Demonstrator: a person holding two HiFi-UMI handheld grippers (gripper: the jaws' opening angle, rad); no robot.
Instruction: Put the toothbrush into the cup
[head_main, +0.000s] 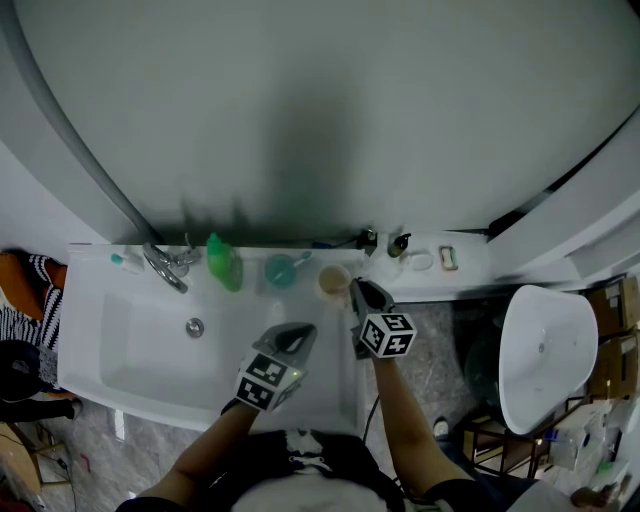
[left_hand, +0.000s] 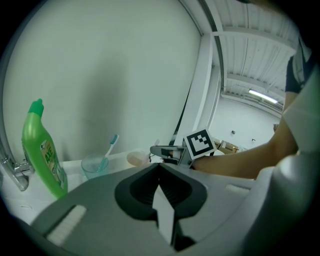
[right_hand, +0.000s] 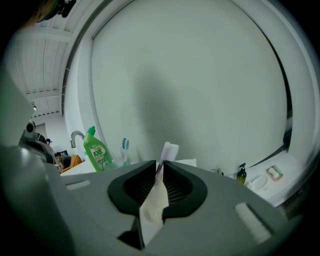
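Note:
A white toothbrush (right_hand: 168, 151) stands bristles up in the narrow gap at the tips of my right gripper (right_hand: 160, 169), which is shut on its handle. In the head view my right gripper (head_main: 357, 288) reaches to a beige cup (head_main: 333, 281) on the ledge behind the sink; the right gripper's own view hides that cup under the jaws. The left gripper view shows the beige cup (left_hand: 136, 159) with the right gripper (left_hand: 159, 151) beside it. My left gripper (head_main: 305, 334) hovers over the sink's right side, shut (left_hand: 160, 168) and empty.
A teal cup (head_main: 280, 271) holding a blue toothbrush (left_hand: 111, 145) stands left of the beige cup, then a green bottle (head_main: 224, 263) and the faucet (head_main: 165, 266). The white sink basin (head_main: 130, 360) lies below. A dispenser bottle (head_main: 398, 244) and soap dish (head_main: 448, 258) sit at the right.

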